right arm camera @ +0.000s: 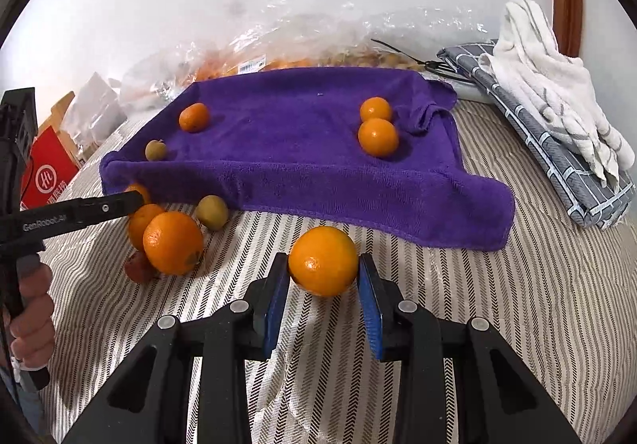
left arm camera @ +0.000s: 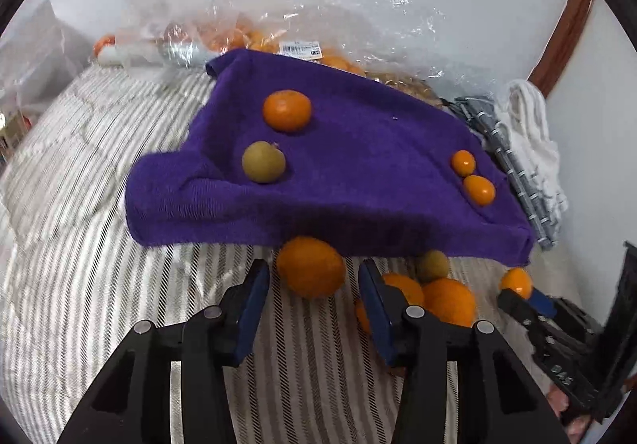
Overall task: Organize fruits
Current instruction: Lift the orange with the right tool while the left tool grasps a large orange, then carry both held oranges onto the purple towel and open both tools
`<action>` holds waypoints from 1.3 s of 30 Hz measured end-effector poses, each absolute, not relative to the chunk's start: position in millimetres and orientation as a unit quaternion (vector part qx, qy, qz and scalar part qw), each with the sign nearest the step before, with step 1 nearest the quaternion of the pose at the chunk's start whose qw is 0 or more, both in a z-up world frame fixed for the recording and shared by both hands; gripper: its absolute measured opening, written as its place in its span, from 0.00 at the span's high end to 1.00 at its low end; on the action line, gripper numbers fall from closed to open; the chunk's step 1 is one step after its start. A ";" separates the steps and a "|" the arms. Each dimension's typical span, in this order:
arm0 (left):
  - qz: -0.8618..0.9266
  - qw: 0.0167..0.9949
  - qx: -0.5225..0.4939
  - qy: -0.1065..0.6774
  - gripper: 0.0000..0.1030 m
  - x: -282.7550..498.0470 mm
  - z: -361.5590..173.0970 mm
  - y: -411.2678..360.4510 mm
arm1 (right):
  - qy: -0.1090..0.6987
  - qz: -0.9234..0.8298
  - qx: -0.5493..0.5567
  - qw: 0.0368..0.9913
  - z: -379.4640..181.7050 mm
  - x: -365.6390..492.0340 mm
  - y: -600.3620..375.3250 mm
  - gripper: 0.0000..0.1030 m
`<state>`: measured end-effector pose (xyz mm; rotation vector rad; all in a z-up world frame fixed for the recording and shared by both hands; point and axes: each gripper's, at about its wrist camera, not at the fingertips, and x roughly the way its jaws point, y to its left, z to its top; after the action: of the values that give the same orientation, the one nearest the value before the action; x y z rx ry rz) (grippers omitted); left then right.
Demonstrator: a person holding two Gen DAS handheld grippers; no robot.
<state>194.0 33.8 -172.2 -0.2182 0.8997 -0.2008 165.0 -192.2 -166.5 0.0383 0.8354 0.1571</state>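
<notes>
A purple towel (left arm camera: 358, 173) (right arm camera: 310, 149) lies on the striped bed. On it sit a mandarin (left arm camera: 286, 110), a green-yellow fruit (left arm camera: 263, 161) and two small oranges (left arm camera: 463, 162) (left arm camera: 479, 189). My left gripper (left arm camera: 314, 277) is open, with an orange (left arm camera: 311, 267) between its fingertips, in front of the towel's edge. My right gripper (right arm camera: 324, 269) is shut on an orange (right arm camera: 323, 261); it also shows in the left wrist view (left arm camera: 517, 293). Loose fruit lies to its left: an orange (right arm camera: 173, 243), a green fruit (right arm camera: 212, 212) and a reddish fruit (right arm camera: 137, 267).
Clear plastic bags of fruit (left arm camera: 278, 42) (right arm camera: 318, 54) lie behind the towel against the white wall. Folded grey and white cloths (right arm camera: 557, 117) lie at the right. A red box (right arm camera: 45, 169) stands at the left edge of the bed.
</notes>
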 end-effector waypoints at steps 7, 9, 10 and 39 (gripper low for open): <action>-0.085 0.885 -0.126 0.441 0.67 199.4 -175.8 34.0 | 0.399 0.079 0.019 0.913 -164.3 161.9 -192.0 0.67; -0.084 0.884 -0.124 0.443 0.67 198.9 -172.4 34.3 | 0.398 0.078 0.021 0.914 -164.0 160.9 -192.9 0.67; -0.081 0.886 -0.119 0.440 0.67 198.0 -168.5 34.5 | 0.397 0.079 0.022 0.914 -164.0 160.6 -193.6 0.67; -0.062 0.928 -0.139 0.339 0.67 256.8 -101.5 69.2 | 0.355 0.045 0.033 0.933 -89.5 237.3 -191.8 0.67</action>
<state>256.8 69.2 -101.5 -0.2855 0.6938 -0.1277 237.3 -191.8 -89.5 0.0683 0.7266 0.0927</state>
